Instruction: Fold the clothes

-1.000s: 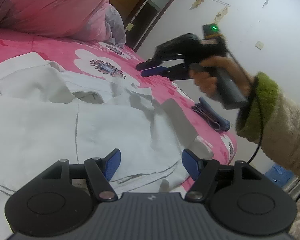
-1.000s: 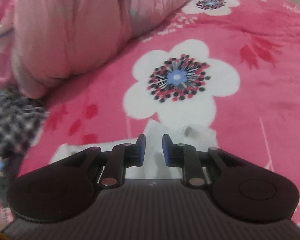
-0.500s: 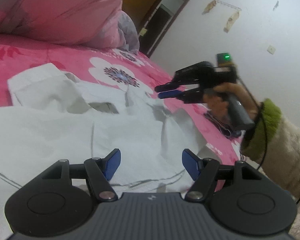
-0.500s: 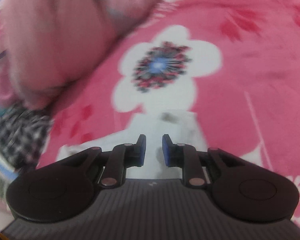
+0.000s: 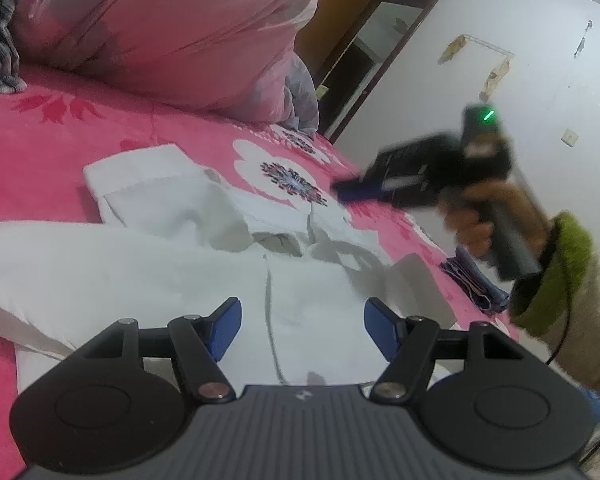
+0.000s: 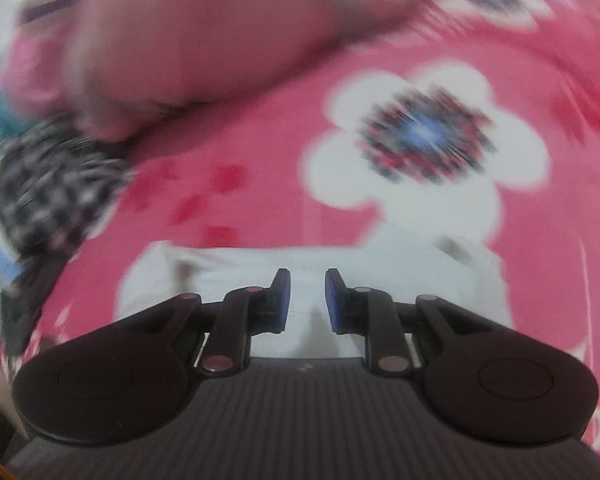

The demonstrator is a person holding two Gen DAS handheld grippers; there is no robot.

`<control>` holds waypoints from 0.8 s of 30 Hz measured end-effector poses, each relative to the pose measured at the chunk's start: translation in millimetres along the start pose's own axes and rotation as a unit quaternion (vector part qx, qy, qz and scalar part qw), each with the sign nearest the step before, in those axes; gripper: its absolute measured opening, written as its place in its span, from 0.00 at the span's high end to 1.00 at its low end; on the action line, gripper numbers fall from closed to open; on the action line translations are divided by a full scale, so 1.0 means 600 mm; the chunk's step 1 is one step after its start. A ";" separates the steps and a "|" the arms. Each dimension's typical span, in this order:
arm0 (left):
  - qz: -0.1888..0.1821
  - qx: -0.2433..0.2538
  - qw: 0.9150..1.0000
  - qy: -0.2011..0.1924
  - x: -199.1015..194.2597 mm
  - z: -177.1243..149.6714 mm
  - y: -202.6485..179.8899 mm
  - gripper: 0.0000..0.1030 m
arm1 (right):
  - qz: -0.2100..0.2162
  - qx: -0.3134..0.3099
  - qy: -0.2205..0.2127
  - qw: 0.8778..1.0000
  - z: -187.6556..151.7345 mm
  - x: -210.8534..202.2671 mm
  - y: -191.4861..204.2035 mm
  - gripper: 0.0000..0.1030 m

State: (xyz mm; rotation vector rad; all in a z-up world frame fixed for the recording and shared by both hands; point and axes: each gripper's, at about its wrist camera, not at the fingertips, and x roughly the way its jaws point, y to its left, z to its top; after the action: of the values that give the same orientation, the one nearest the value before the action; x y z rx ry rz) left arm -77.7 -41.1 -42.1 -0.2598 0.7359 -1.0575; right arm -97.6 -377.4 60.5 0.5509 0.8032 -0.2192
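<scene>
Shirt: white shirt (image 5: 308, 304) lies spread on the bed, collar end toward the pillow side, a seam running down its middle between the left claw's fingers; one folded part sits off to the far left of the collar.
Shirt, right view: the white cloth (image 6: 308, 280) shows just beyond the right claw's fingertips, blurred by motion.
Left claw: left claw (image 5: 302, 330) hangs low over the shirt's front, its blue-padded fingers spread wide, gripping nothing.
Right claw: right claw (image 6: 307, 300) has its fingers set a small gap apart, nothing between them; in the left view it (image 5: 340, 194) is held in the air above the far edge of the shirt, pointing across the bed.
Hand: a hand (image 5: 476, 224) grips the right tool's handle, with a green cuff (image 5: 560, 276) on a cream sleeve behind it.
Bed: pink bedspread (image 5: 52, 152) printed with white flowers (image 6: 424, 140).
Pillow: large pink quilted pillow (image 5: 172, 28) at the head of the bed.
Plaid cloth: black-and-white checked cloth (image 6: 48, 184) beside the pillow, away from the shirt.
Blue cloth: small folded dark-blue piece (image 5: 472, 280) at the bed's edge, below the hand, apart from the shirt.
Wall: white wall (image 5: 540, 40) with a dark door frame (image 5: 364, 60).
</scene>
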 end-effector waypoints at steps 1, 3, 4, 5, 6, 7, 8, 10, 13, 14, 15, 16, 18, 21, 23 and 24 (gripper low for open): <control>-0.002 -0.001 1.000 0.000 0.001 -0.001 0.003 0.33 | 0.020 -0.014 0.002 1.000 0.002 0.000 0.019 0.78; -0.006 -0.002 1.000 0.001 0.002 -0.004 0.010 0.33 | 0.058 -0.030 0.017 0.998 0.001 0.018 0.051 0.78; -0.009 -0.002 1.000 0.001 0.002 -0.005 0.013 0.33 | 0.072 -0.034 0.027 0.996 -0.001 0.032 0.063 0.78; -0.011 -0.003 1.000 0.002 0.003 -0.007 0.017 0.33 | 0.085 -0.038 0.036 0.995 -0.003 0.047 0.075 0.78; -0.013 -0.003 1.000 0.001 0.003 -0.008 0.019 0.33 | 0.095 -0.041 0.045 0.994 -0.004 0.062 0.085 0.78; -0.015 -0.002 1.000 0.001 0.002 -0.009 0.021 0.33 | 0.096 -0.039 0.052 0.993 -0.005 0.076 0.092 0.78; -0.018 -0.001 1.000 0.000 0.002 -0.011 0.022 0.33 | 0.098 -0.036 0.059 0.993 -0.006 0.091 0.098 0.78; -0.023 -0.001 1.000 -0.001 0.000 -0.013 0.024 0.33 | 0.104 -0.026 0.068 0.992 -0.006 0.113 0.105 0.77; -0.030 -0.002 1.000 -0.003 -0.001 -0.015 0.028 0.33 | 0.124 0.000 0.073 0.990 -0.004 0.133 0.105 0.71; -0.032 -0.003 0.999 -0.004 -0.001 -0.016 0.030 0.33 | 0.131 0.007 0.075 0.988 -0.003 0.139 0.104 0.70; -0.034 -0.006 0.999 -0.005 -0.002 -0.016 0.031 0.33 | 0.137 0.012 0.080 0.987 -0.003 0.147 0.103 0.69; -0.036 -0.008 0.999 -0.006 -0.004 -0.016 0.032 0.33 | 0.142 0.018 0.084 0.986 -0.002 0.155 0.103 0.69; -0.037 -0.009 0.999 -0.008 -0.004 -0.017 0.033 0.33 | 0.152 0.024 0.091 0.984 -0.004 0.169 0.108 0.69; -0.035 -0.007 0.999 -0.011 -0.006 -0.020 0.031 0.33 | 0.160 0.011 0.084 0.983 -0.009 0.174 0.121 0.88; -0.035 -0.008 0.999 -0.012 -0.009 -0.021 0.032 0.33 | 0.157 -0.005 0.069 0.985 -0.013 0.167 0.131 1.00; -0.035 -0.009 0.999 -0.012 -0.010 -0.020 0.032 0.33 | 0.156 -0.005 0.060 0.986 -0.015 0.162 0.131 1.00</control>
State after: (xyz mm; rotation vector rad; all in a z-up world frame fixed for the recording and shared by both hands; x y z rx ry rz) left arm -74.2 -24.6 -58.6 -0.3145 0.7184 -1.1120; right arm -6.3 -304.7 14.8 0.6758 0.8214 0.1075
